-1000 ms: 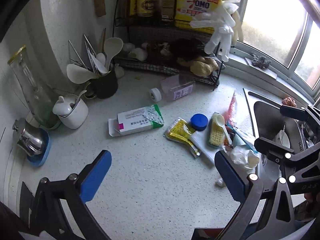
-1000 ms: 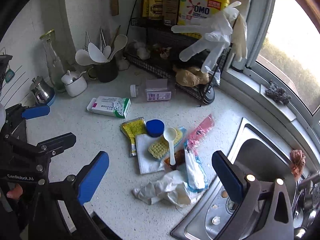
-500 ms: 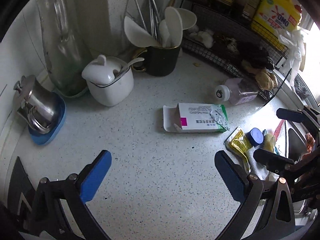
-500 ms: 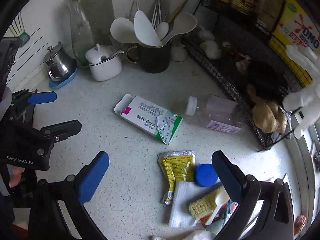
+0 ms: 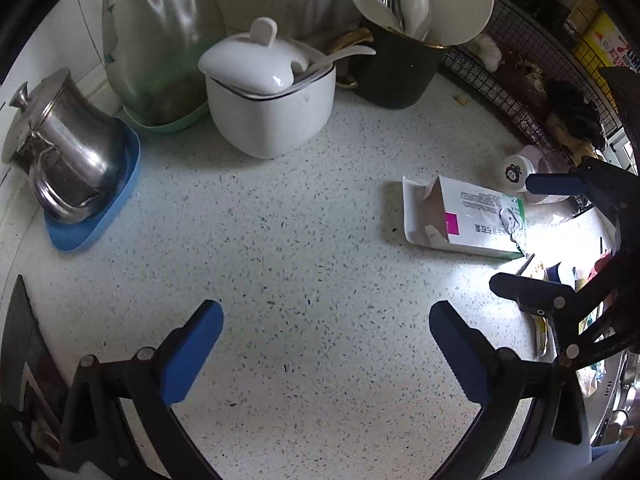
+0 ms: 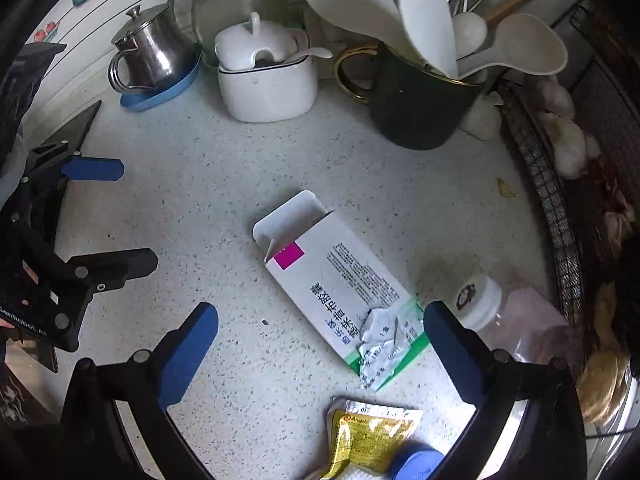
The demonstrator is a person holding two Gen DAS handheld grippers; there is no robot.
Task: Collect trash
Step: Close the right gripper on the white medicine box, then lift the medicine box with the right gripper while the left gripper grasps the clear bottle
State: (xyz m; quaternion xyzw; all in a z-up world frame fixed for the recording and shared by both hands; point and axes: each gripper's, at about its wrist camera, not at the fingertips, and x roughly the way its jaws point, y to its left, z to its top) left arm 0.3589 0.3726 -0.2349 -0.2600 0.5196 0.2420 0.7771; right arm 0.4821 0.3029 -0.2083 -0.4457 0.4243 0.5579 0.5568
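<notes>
Print on the white medicine carton with a pink square and green end [image 6: 336, 284] is too small to read, and a crumpled foil blister sheet [image 6: 380, 344] lies over its green end. The carton lies flat on the speckled white worktop [image 6: 224, 184], flap open, between the wide-open, empty right tongs [image 6: 320, 344]. The left tongs [image 5: 326, 346] gape over bare worktop, carton ahead to their right. A yellow foil sachet [image 6: 370, 432] (cut off below) lies near; a clear white-capped bottle [image 6: 508, 316] lies beside the right finger. Behind stand a white lidded ceramic pot [image 6: 266, 80] and a black mug of utensils [image 6: 420, 100].
</notes>
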